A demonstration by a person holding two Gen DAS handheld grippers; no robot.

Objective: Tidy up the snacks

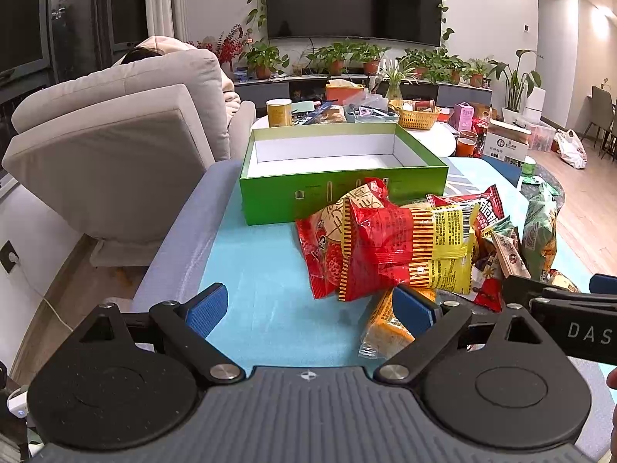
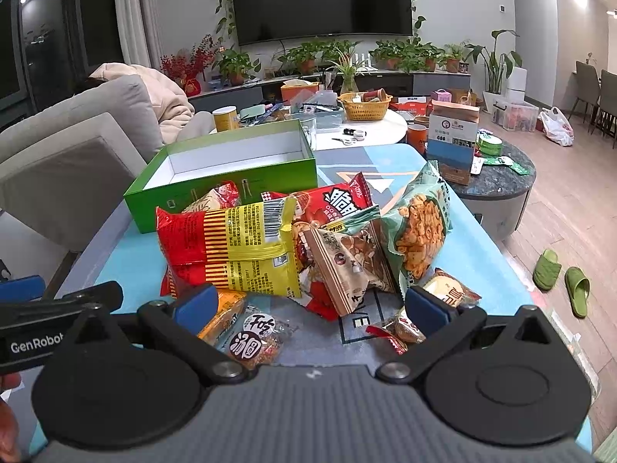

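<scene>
Two grippers sit in front of me, and I'll work down from the big things. Widest is the tabletop point(image 1: 270, 270) under its light blue cover. On its far side rests the green box point(image 1: 339, 196), lid off, white inside showing nothing in it. Just in front of the box lies the heap of snack packets point(image 2: 293, 247): a red-and-yellow bag point(image 2: 235, 247) on top, a green bag of puffs point(image 2: 418, 227) leaning at the right, a brown packet point(image 2: 347, 266) between them, small wrapped cakes point(image 2: 254, 339) nearest me. My left gripper point(image 1: 308, 308) hangs low over bare cover, jaws spread wide, nothing between them. My right gripper point(image 2: 308, 308) has its jaws parted too, straddling the small cakes without pressing any.
</scene>
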